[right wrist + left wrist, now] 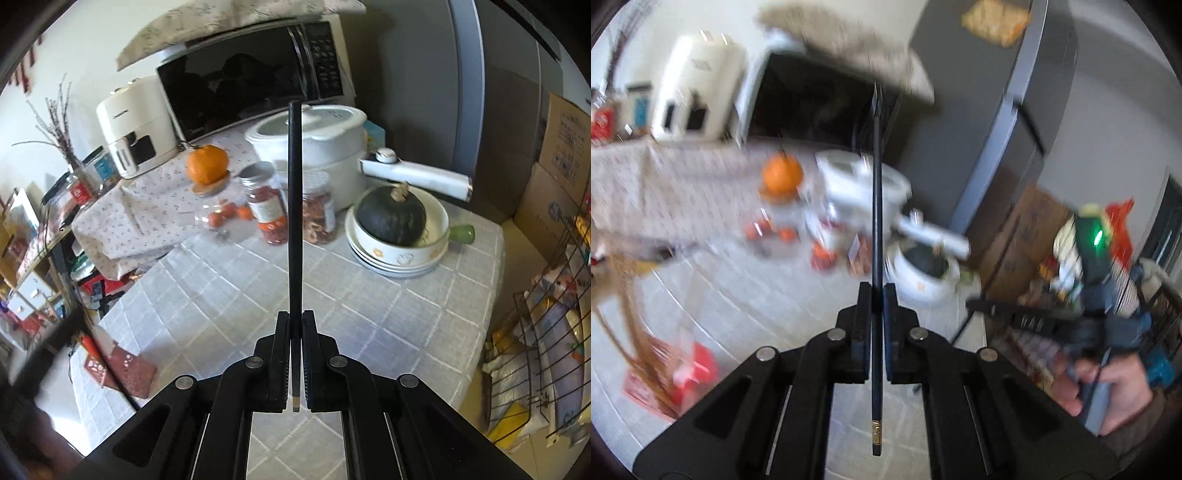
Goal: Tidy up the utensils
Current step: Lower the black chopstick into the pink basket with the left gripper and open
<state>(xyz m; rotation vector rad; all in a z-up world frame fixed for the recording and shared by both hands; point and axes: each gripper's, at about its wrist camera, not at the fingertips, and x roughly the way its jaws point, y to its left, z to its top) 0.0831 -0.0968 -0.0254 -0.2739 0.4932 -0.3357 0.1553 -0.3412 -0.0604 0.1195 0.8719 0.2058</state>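
My left gripper (877,291) is shut on a black chopstick (876,206) with a gold band near its back end; the stick points forward over the table. The left wrist view is blurred by motion. My right gripper (295,317) is shut on a second black chopstick (294,206), held upright along its fingers above the grey checked tablecloth (221,295). The right gripper also shows in the left wrist view (975,304), at the right with a hand on it.
At the table's back stand a bowl with a dark green squash (391,216), a white rice cooker (317,144), jars of snacks (267,206), an orange (207,164), a microwave (251,74) and a white appliance (136,125). A wire rack (543,350) stands right.
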